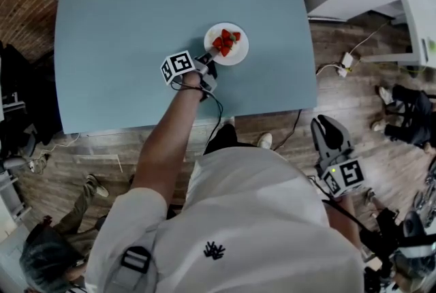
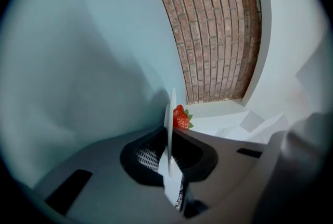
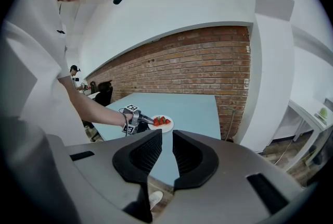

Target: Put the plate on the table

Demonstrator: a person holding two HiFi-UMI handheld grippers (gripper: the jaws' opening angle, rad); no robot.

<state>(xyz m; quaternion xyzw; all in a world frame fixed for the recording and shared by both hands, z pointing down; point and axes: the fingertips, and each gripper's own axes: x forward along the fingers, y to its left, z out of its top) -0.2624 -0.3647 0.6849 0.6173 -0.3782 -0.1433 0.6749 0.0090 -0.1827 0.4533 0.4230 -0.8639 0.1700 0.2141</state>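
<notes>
A small white plate (image 1: 236, 55) carrying red strawberries (image 1: 227, 41) is over the near right part of the light blue table (image 1: 136, 33). My left gripper (image 1: 210, 57) is shut on the plate's near rim. In the left gripper view the plate (image 2: 169, 124) shows edge-on between the pads, with a strawberry (image 2: 180, 119) beyond them. I cannot tell whether the plate touches the tabletop. My right gripper (image 1: 327, 122) hangs off the table by my right side. Its jaws (image 3: 167, 137) stand a narrow gap apart with nothing between them. From there the plate (image 3: 165, 128) is seen far ahead.
A brick wall (image 2: 218, 30) runs behind the table. On the wooden floor to the right lie a power strip with cables (image 1: 347, 60) and shoes (image 1: 385, 94). A white column (image 3: 270, 77) stands beyond the table's right end. Another person crouches at the lower left (image 1: 48, 261).
</notes>
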